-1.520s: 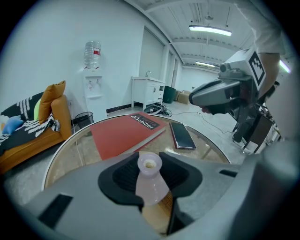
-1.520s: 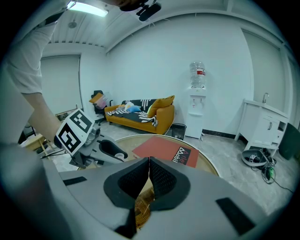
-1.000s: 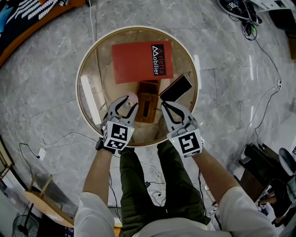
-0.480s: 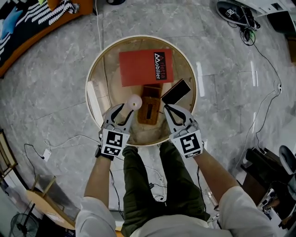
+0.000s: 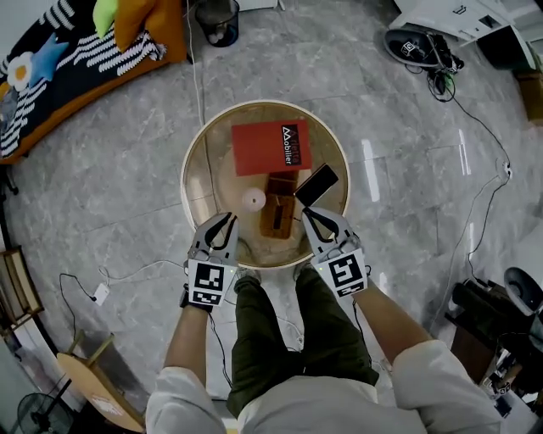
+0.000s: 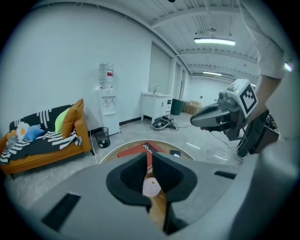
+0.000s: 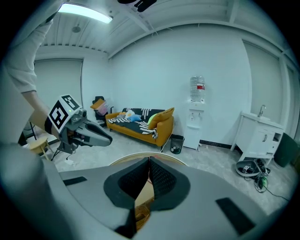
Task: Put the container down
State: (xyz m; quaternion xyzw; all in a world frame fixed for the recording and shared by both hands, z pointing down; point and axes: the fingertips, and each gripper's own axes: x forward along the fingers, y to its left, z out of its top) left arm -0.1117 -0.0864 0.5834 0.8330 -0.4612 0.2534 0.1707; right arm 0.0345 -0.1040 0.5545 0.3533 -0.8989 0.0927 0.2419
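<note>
The container (image 5: 253, 200), a small pale pink round pot, stands on the round glass-topped table (image 5: 188, 182), left of a wooden box (image 5: 278, 212). My left gripper (image 5: 229, 220) hovers just short of the pot, at the table's near edge. Its jaws are closing with nothing between them. The left gripper view shows a narrow slit between the jaws (image 6: 148, 157), with the container (image 6: 151, 187) beyond them. My right gripper (image 5: 305, 212) is shut and empty near the box, and its jaws (image 7: 149, 161) meet at the tips.
A red book (image 5: 271, 146) lies at the table's far side and a dark phone (image 5: 316, 185) lies right of the box. An orange sofa (image 5: 68, 59), a waste bin (image 5: 219, 19) and cables (image 5: 127, 258) are on the grey floor around the table.
The left gripper has let go of the container, which now stands on the table. Both grippers have drawn back towards the near edge, and the left jaws have narrowed.
</note>
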